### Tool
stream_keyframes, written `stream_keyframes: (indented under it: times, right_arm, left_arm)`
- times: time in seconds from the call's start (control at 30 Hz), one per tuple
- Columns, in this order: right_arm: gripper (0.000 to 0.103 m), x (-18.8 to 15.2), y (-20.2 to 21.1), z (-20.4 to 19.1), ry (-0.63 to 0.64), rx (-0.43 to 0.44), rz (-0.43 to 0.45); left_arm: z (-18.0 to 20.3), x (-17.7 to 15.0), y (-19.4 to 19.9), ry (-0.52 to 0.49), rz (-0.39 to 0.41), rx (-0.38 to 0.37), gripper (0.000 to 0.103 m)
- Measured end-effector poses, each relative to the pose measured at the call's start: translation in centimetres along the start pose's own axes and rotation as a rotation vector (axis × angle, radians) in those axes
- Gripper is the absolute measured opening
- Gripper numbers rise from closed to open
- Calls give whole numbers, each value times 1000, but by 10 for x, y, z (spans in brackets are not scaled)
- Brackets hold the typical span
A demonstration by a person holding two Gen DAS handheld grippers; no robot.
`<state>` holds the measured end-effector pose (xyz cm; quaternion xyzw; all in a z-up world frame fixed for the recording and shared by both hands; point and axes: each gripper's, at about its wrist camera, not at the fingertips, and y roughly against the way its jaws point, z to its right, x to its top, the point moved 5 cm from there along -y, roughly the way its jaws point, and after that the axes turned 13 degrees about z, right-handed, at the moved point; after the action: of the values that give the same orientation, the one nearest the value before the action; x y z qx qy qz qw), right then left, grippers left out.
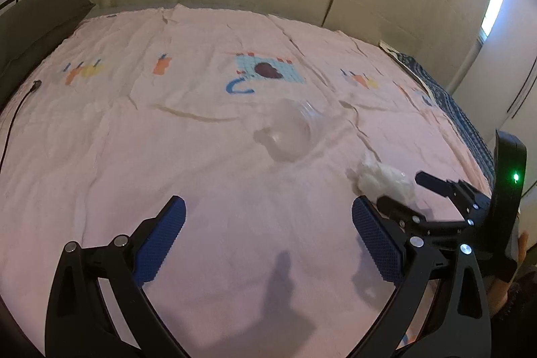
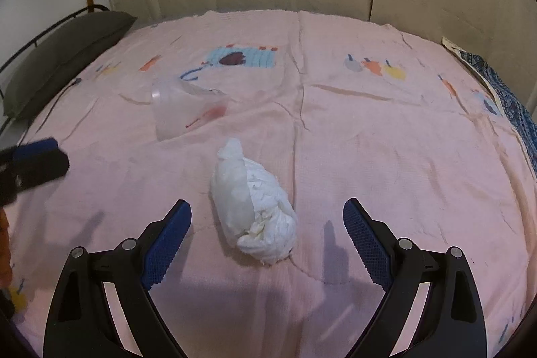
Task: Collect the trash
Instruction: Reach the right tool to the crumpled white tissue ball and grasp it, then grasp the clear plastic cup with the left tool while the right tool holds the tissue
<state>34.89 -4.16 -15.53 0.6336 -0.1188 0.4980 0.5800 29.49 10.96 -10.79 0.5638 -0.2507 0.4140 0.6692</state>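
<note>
Right gripper (image 2: 266,217) jaws spread wide around a crumpled white tissue (image 2: 253,207), left gripper (image 1: 268,217) likewise open over bare pink bedsheet (image 1: 134,156), clear plastic cup (image 2: 181,109) lying tipped farther in, wall beyond.

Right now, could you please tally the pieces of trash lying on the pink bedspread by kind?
Crumpled white paper wad: 1
Clear plastic cup lying on its side: 1
Total: 2 pieces, both resting on the pink patterned bedspread, neither yet held by a hand-held gripper.
</note>
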Motion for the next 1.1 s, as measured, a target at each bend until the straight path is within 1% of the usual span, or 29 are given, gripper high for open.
stream_keyframes:
  times: [0.07, 0.1, 0.3, 0.37, 0.4, 0.43, 0.47, 0.6, 0.67, 0.73, 0.83, 0.9, 1.0, 1.1]
  right_arm:
    - [88, 1, -3, -1, 2, 17, -1]
    - [88, 2, -5, -2, 5, 19, -3]
    - [87, 6, -10, -2, 18, 30, -1]
    - [74, 8, -12, -3, 43, 13, 4]
    - [59, 7, -13, -4, 50, 19, -2]
    - [51, 6, -16, -6, 54, 43, -15]
    - [39, 6, -17, -7, 53, 59, -23]
    - [38, 11, -16, -7, 94, 34, -15]
    - [38, 14, -15, 1, 70, 21, -16]
    - [38, 17, -14, 8, 40, 14, -15]
    - [38, 23, -8, 18, -12, 24, 5]
    - [38, 29, -4, 23, -33, 30, 20]
    - [38, 35, 2, 26, -50, 49, 42]
    - [38, 36, 1, 28, -59, 59, 40]
  left_arm:
    - [-4, 5, -6, -13, 4, 29, 97]
    - [-4, 7, -9, -11, 4, 29, 97]
    - [3, 19, -35, 22, -10, -8, 97]
    - [9, 23, -40, 32, -9, -27, 97]
    - [12, 26, -43, 39, -5, -46, 97]
    - [14, 27, -45, 43, -3, -53, 97]
    - [17, 29, -49, 51, -4, -61, 97]
    - [19, 28, -65, 89, -10, -75, 97]
    - [20, 27, -73, 89, -11, -77, 97]
    - [19, 26, -83, 101, -29, -83, 97]
    - [18, 21, -98, 136, -74, -99, 97]
    - [17, 20, -105, 155, -86, -107, 97]
    - [18, 20, -112, 174, -87, -122, 97]
    - [19, 21, -116, 172, -68, -122, 97]
